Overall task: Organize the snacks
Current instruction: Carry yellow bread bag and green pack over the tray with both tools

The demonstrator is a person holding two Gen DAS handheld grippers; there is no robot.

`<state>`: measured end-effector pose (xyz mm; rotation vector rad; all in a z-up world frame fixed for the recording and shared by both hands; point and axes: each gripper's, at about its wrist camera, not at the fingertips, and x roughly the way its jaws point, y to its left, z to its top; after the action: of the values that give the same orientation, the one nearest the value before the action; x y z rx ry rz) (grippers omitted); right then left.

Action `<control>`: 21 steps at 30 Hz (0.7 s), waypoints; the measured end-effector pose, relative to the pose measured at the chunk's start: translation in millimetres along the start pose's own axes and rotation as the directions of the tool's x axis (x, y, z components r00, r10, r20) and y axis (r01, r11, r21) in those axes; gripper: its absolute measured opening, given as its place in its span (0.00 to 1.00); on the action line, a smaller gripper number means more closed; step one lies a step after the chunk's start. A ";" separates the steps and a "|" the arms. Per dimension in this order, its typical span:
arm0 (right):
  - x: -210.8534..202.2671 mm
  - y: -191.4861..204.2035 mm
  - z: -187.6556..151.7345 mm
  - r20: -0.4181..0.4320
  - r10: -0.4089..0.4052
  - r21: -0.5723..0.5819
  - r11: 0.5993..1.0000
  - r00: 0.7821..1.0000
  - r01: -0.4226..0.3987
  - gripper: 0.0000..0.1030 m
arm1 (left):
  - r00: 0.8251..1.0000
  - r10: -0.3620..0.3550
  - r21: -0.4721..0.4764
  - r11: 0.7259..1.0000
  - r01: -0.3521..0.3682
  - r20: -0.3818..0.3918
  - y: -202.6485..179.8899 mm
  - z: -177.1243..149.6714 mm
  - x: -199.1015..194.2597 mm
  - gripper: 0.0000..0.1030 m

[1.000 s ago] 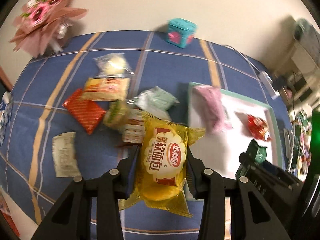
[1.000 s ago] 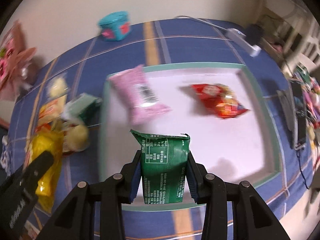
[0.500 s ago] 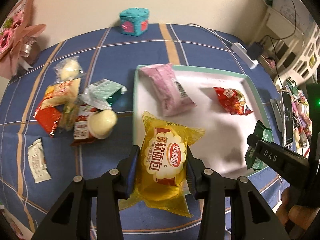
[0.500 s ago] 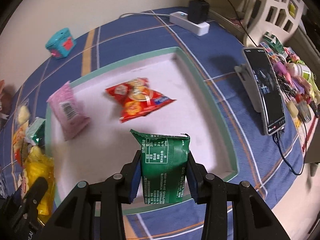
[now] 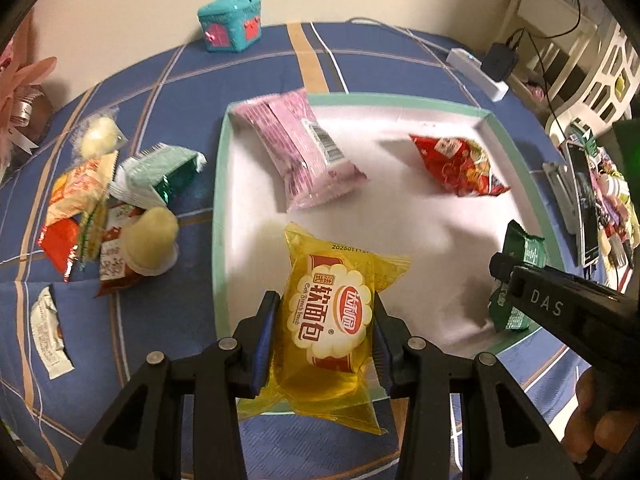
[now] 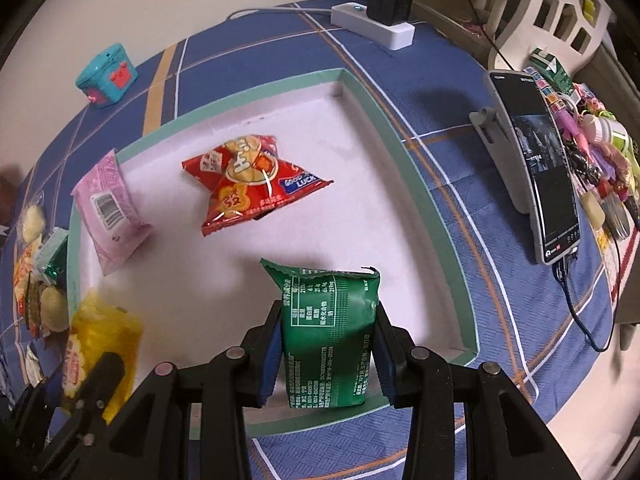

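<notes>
Yellow bread packet clamped in left tool, green packet clamped in right tool, both over tray

— Where do your two views sit?

— Each rides on a gripper you hold and looks steeply down along its fingers, close above the white tray on the blue cloth.

— What do they share?

— The tray, the teal box at the wall, and each other's gripper: your left view catches the right one at its right edge, your right view the left one bottom left.
</notes>
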<state>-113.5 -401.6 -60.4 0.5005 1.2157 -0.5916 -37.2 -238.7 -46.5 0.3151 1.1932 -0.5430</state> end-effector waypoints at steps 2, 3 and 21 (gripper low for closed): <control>4.6 2.7 -0.4 -0.009 -0.003 -0.008 1.000 1.000 0.003 0.41 | 1.000 -0.005 -0.001 1.000 0.005 -0.007 -0.8 -0.3 4.3 0.43; 7.5 4.0 -0.6 -0.017 -0.005 -0.011 1.000 1.000 0.005 0.41 | 1.000 -0.004 -0.001 1.000 0.004 -0.007 -0.9 -0.4 5.7 0.43; 16.2 6.1 -2.9 -0.032 -0.034 -0.018 0.999 0.999 0.033 0.45 | 0.999 -0.018 0.010 1.000 0.018 -0.051 -3.3 -3.4 22.6 0.61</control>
<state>-107.8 -397.6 -76.5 0.4772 1.2614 -0.6027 -35.8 -244.9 -68.7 0.3291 1.2432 -0.5599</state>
